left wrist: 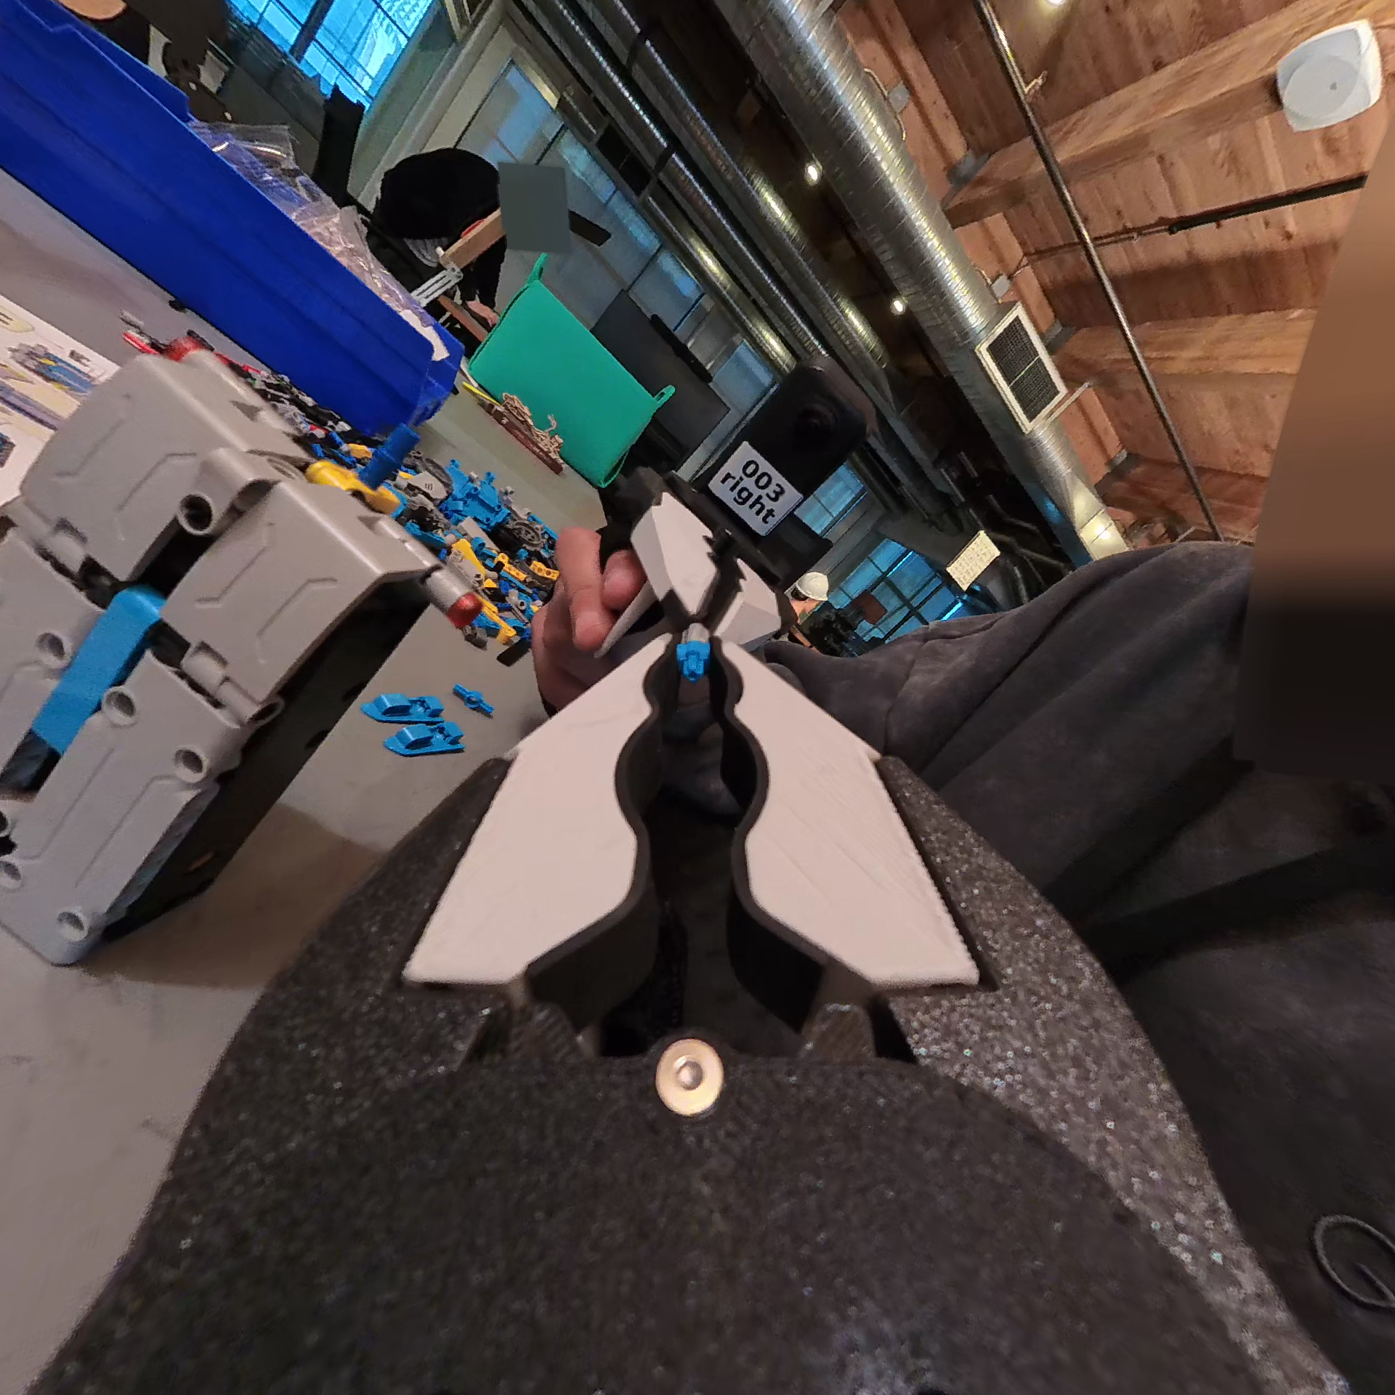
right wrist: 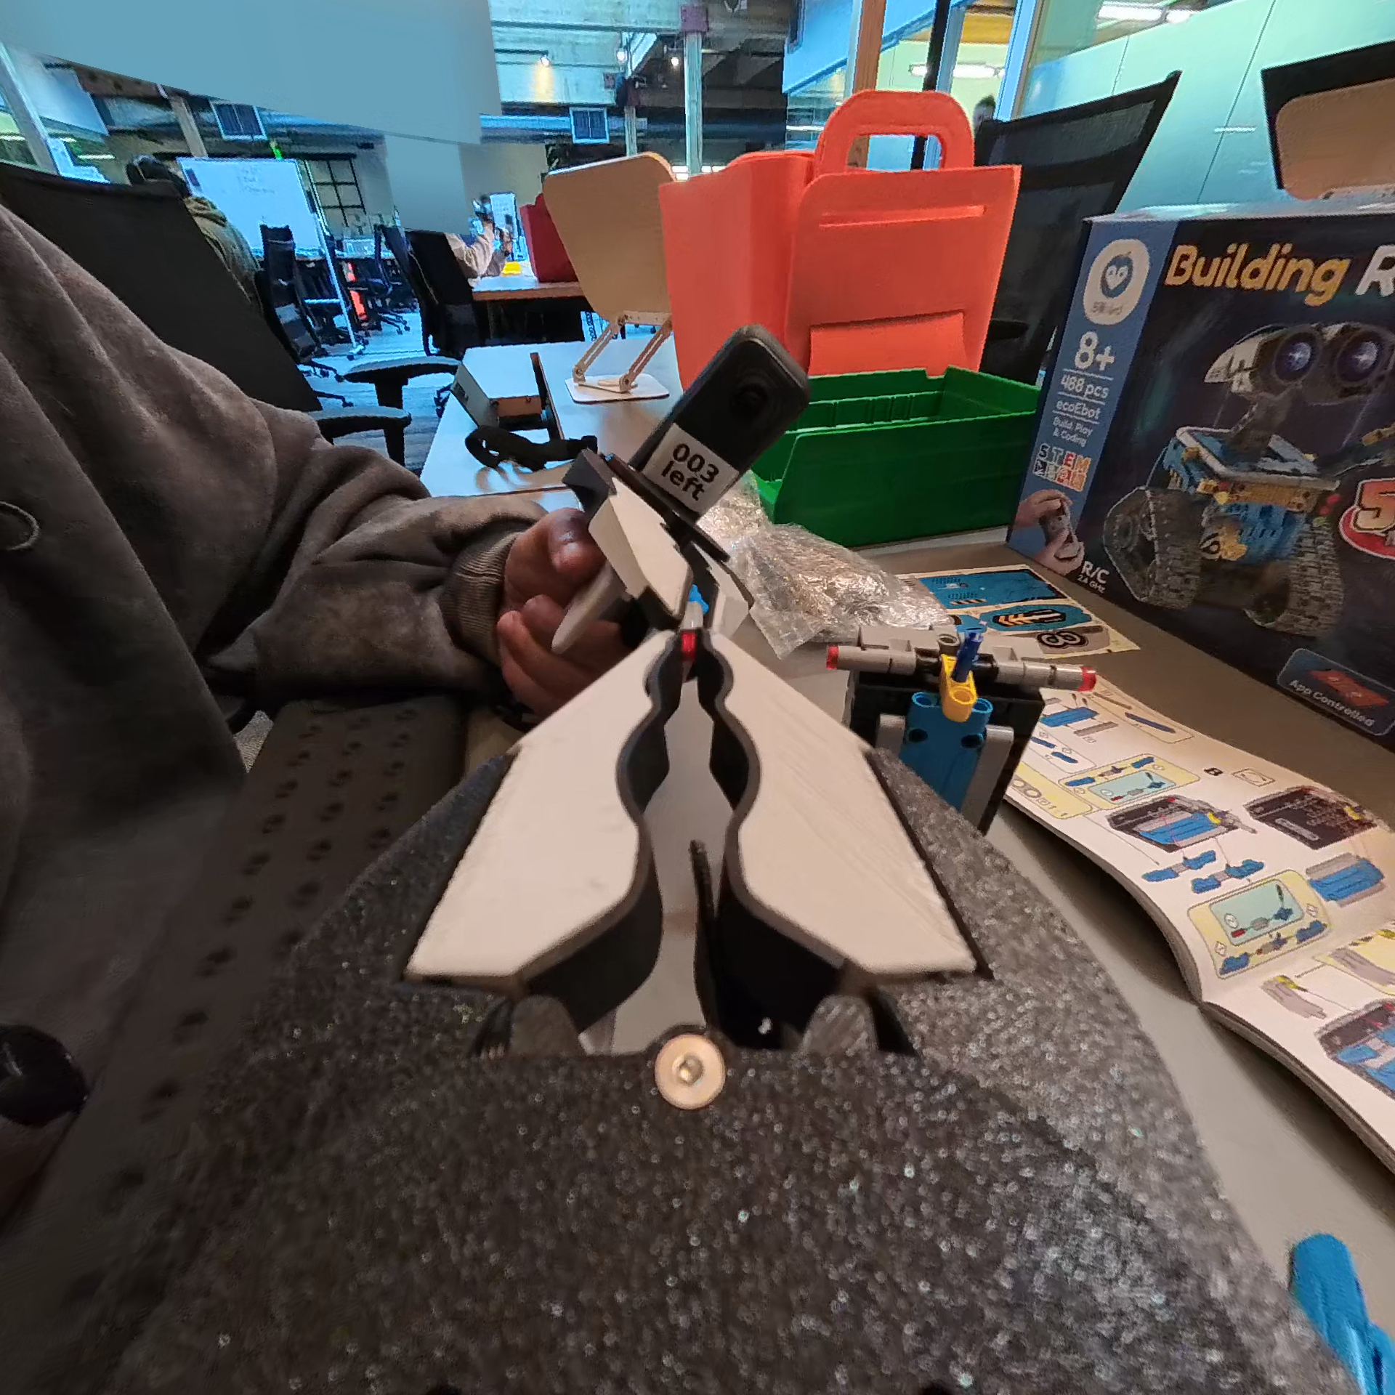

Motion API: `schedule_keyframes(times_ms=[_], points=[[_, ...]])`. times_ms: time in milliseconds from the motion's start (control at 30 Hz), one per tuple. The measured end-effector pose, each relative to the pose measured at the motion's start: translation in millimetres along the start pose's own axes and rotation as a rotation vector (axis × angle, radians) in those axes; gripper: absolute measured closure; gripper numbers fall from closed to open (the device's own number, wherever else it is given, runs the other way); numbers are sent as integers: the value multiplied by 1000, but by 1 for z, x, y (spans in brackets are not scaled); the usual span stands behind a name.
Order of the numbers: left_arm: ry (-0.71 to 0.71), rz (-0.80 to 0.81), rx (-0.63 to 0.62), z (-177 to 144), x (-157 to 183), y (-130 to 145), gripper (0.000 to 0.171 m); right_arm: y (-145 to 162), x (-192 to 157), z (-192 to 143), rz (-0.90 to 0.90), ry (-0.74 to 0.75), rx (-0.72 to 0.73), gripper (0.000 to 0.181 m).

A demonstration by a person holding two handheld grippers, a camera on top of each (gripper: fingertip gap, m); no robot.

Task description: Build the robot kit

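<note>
My left gripper (left wrist: 692,655) is shut on a small blue connector piece (left wrist: 691,661), held in the air over the person's lap. My right gripper (right wrist: 688,648) faces it tip to tip and is shut on a small grey pin with a red end (right wrist: 688,642). The pin's grey end (left wrist: 699,631) touches the top of the blue piece. The left gripper also shows in the right wrist view (right wrist: 693,615), with a bit of the blue piece (right wrist: 699,604) between its tips. A hand (left wrist: 585,604) grips each tool. A grey and blue block model (left wrist: 189,604) stands on the table.
The model (right wrist: 943,717) carries red-tipped axles and a yellow and blue piece. A pile of loose parts (left wrist: 483,521), two blue pieces (left wrist: 419,725), a blue bin (left wrist: 189,211), a green tray (left wrist: 558,385), an open booklet (right wrist: 1208,868), a kit box (right wrist: 1223,453), a green bin (right wrist: 891,453) and an orange bag (right wrist: 845,249). Both grippers' tips are close together, under 4 cm apart.
</note>
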State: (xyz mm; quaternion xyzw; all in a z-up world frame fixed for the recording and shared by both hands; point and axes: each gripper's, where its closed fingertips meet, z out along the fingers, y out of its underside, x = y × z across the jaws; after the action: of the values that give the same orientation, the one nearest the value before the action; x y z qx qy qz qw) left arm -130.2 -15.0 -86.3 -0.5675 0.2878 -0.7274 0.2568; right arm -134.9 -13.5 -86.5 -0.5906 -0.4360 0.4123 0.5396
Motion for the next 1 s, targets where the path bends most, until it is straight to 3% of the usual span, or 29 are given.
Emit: schedule_keyframes(times_ms=[167,333,467,633,733,867,1000], points=[[-56,31,-29,-2,-6,-1,166,4,5,2,-18,41,-25,177],[-142,-67,-81,-6,-28,6,166,23,17,8,-362,247,-204,170],[-144,-71,-142,-1,-27,18,166,35,12,12,-439,237,-283,171],[-81,-64,-137,1,-13,12,164,22,8,10,-398,217,-209,173],[-109,-4,-122,-4,-14,5,149,19,12,4,-374,250,-176,175],[-99,-48,-52,-14,-18,-10,149,7,21,-7,-225,252,-84,175],[-125,37,49,-27,-18,-34,149,-3,45,-24,-35,315,17,175]])
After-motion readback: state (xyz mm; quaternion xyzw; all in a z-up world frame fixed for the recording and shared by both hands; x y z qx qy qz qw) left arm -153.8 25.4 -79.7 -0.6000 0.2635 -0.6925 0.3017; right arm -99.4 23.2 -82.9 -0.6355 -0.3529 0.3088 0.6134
